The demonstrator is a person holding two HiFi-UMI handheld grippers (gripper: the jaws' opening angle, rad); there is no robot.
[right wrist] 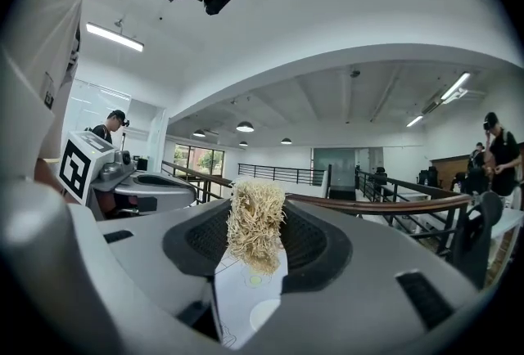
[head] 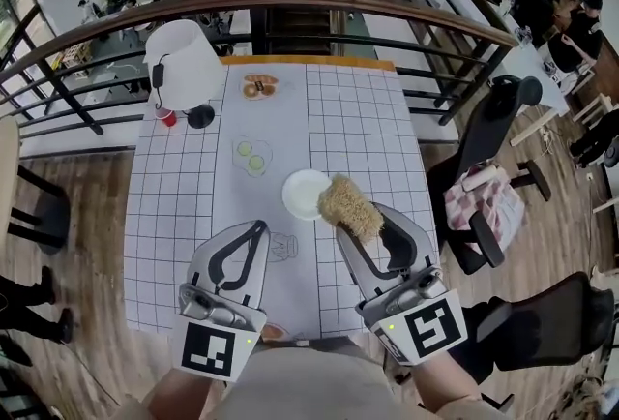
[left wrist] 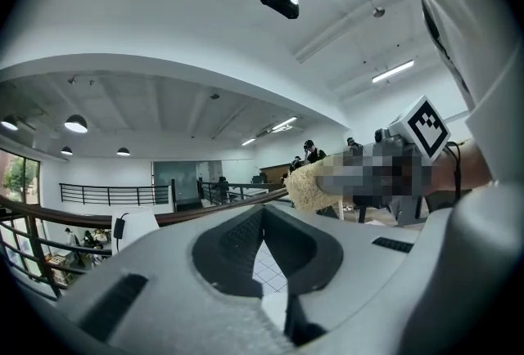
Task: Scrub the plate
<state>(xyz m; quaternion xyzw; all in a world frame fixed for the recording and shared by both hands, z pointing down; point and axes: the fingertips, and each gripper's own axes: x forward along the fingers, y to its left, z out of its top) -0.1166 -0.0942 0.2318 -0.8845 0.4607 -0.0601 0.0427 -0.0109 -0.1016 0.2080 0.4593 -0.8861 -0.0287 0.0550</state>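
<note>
Right gripper [head: 361,221]: my jaws clamped on tan scrubber [head: 348,205]. White plate [head: 304,194]: on gridded table [head: 358,118], just left of scrubber. Left gripper [head: 258,228]: my jaws together, empty, short of plate.

The table [head: 358,118] is white with a thin dark grid, and a strip along its far edge is orange. The plate [head: 302,195] is plain white; the scrubber [head: 350,206] is straw-tan. Both tools, left [head: 259,228] and right [head: 363,220], are light grey with black pads, and each cube [head: 211,348] is white with black square markers. Near the far left corner the lamp [head: 184,63] is white and the cup [head: 168,118] red. The floor [head: 87,312] is brown wood; the cloth [head: 481,200] on the black chair [head: 488,133] is pink-and-white check.
</note>
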